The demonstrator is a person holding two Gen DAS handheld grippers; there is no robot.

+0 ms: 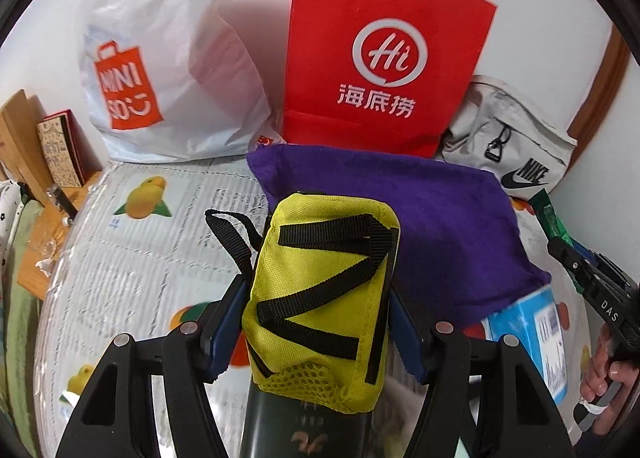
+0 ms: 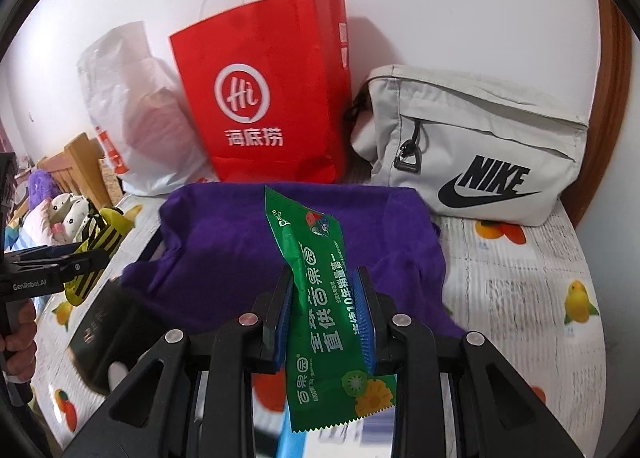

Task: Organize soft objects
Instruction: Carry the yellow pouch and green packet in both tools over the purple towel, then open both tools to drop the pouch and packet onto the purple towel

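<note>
A yellow pouch [image 1: 332,218] with black straps sits between the blue pads of my left gripper [image 1: 316,298], which is shut on it. Behind the pouch a purple cloth [image 1: 448,218] lies spread on the table. In the right wrist view my right gripper [image 2: 325,286] is shut on a green snack packet [image 2: 308,242], held upright above the purple cloth [image 2: 224,242]. The left gripper [image 2: 80,258] with the yellow pouch [image 2: 100,238] shows at the left edge there. In the left wrist view the right gripper's fingers [image 1: 568,254] and the green packet [image 1: 550,214] appear at the far right.
Against the wall stand a white plastic bag [image 1: 160,58], a red paper bag [image 1: 384,58] and a grey Nike bag [image 2: 480,146]. A dark box [image 2: 100,338] and a blue box [image 1: 532,326] lie on the fruit-patterned cover [image 1: 140,258]. Plush toys [image 2: 64,210] sit at the left.
</note>
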